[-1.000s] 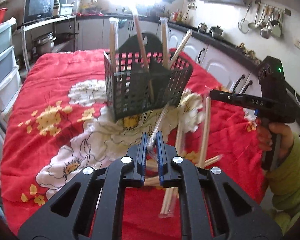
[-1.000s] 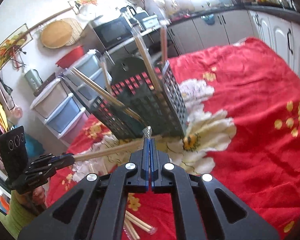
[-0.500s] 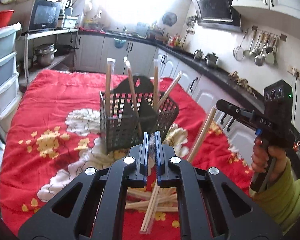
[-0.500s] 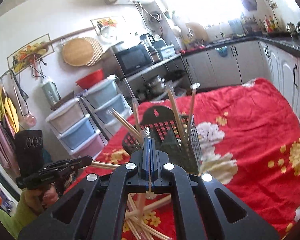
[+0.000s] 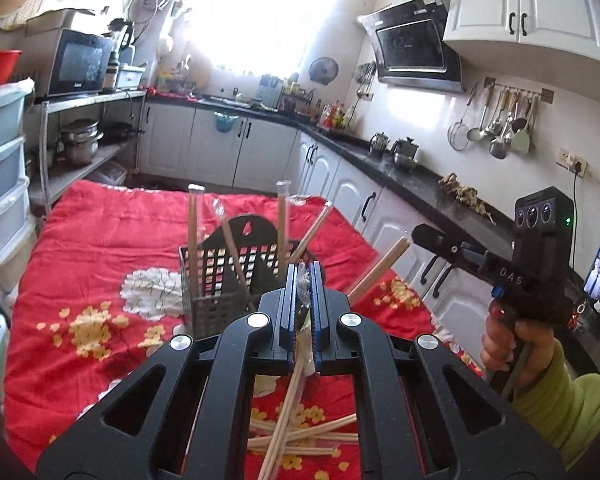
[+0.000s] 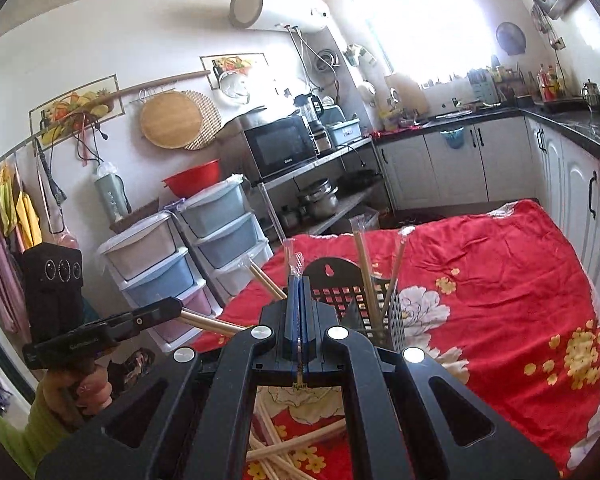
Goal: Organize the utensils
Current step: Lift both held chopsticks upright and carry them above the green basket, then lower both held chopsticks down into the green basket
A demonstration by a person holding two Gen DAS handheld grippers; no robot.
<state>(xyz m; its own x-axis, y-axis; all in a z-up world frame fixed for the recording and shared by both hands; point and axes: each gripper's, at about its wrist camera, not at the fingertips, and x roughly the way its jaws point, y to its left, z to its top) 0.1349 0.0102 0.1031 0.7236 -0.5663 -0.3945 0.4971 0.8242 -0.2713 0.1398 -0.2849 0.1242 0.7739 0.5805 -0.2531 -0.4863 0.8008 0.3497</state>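
Black jaws of the left gripper (image 5: 303, 276) pinch a plastic-wrapped pair of chopsticks (image 5: 296, 376); the right gripper (image 6: 299, 280) is clamped on another wrapped pair (image 6: 299, 266). Below them, loose chopsticks (image 5: 300, 436) lie crossed on the red floral cloth (image 5: 88, 248). Farther on, a dark mesh caddy (image 5: 220, 280) stands on the cloth with several wrapped pairs upright in it. Beyond are white cabinets (image 5: 220, 152), a microwave (image 6: 280, 146) on a metal shelf, stacked plastic drawers (image 6: 220, 220), and a bright window (image 5: 260, 16).
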